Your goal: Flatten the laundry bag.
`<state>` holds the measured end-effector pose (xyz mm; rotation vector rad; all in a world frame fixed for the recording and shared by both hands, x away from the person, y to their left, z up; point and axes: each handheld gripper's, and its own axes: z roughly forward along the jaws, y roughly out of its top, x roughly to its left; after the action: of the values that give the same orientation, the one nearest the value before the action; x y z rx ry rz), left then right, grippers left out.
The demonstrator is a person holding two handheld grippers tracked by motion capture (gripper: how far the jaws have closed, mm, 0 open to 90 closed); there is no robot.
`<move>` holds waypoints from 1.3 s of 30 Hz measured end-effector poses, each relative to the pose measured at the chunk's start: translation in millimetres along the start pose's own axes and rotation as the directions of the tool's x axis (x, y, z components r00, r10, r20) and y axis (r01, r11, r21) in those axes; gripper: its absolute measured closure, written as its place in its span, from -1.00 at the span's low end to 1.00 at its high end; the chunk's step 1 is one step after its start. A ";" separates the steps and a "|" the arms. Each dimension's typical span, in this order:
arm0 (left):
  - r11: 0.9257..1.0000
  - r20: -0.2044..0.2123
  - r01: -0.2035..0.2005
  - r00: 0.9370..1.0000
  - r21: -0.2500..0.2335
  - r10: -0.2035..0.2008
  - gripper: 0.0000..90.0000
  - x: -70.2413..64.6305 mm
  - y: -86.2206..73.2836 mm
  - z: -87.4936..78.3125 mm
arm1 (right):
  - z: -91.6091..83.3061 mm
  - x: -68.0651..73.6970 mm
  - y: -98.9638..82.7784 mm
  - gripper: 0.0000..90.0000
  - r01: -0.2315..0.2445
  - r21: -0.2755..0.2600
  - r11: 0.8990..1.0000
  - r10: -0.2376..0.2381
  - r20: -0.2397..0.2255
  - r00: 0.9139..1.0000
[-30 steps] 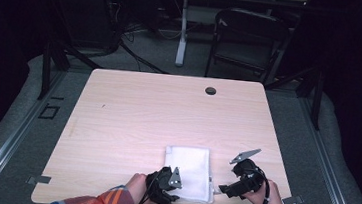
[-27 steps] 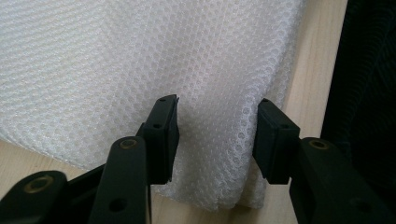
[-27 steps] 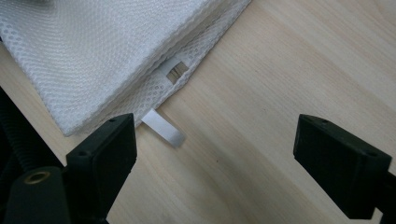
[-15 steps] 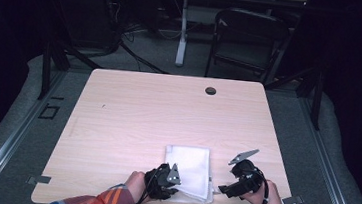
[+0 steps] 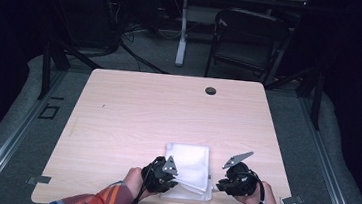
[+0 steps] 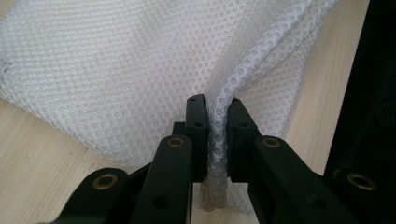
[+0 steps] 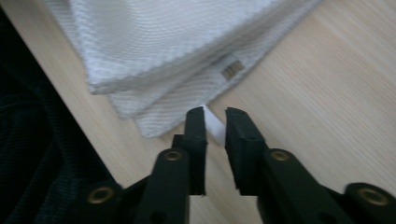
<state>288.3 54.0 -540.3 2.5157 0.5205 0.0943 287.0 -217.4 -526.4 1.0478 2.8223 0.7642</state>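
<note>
1. The left claw is clenched on a bunched ridge of the cloth. Its jaws have just been closing, and mesh is squeezed between the pads.
2. The right claw has also just been closing. A thin white corner of the cloth stands between its near-shut jaws and it appears to be pinched, though the contact is hard to confirm.
3. The cloth lies between the two claws at the near edge of the surface. Each claw reaches inward to it, the left from the cloth's left side and the right from its right corner. The coming move likely turns on this, since both near corners are held and the free length runs away from the person.
4. The cloth is white, soft and limp, with an open honeycomb mesh. It is folded into several layers, and a small woven label sits at one hem.
5. The surface is pale wood-grain laminate, smooth and flat.
6. A round grommet hole sits near the far edge, and a dark folding chair stands beyond it.
</note>
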 end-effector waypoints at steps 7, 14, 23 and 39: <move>1.000 0.004 0.024 1.000 -0.012 -0.024 0.84 1.3 0.1 -1.4 | 10.9 13.5 6.8 1.00 0.033 -0.008 0.999 -0.033 -0.039 0.999; 0.999 0.012 0.041 0.999 -0.021 -0.041 0.85 2.3 0.5 -3.3 | 23.3 19.4 13.9 1.00 0.054 0.008 0.999 -0.054 -0.054 0.997; 0.998 0.009 0.053 0.999 -0.033 -0.053 0.85 4.4 0.5 -7.7 | 41.8 21.4 24.4 1.00 0.087 0.022 0.996 -0.086 -0.042 0.995; 0.991 -0.008 0.113 0.993 -0.077 -0.114 0.86 12.4 0.6 -16.7 | 47.5 19.8 21.4 1.00 0.130 0.006 0.991 -0.129 -0.052 0.990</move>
<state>297.0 66.9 -526.5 2.4070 0.6518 0.0852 294.0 -170.5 -555.7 0.8472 2.9049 0.7763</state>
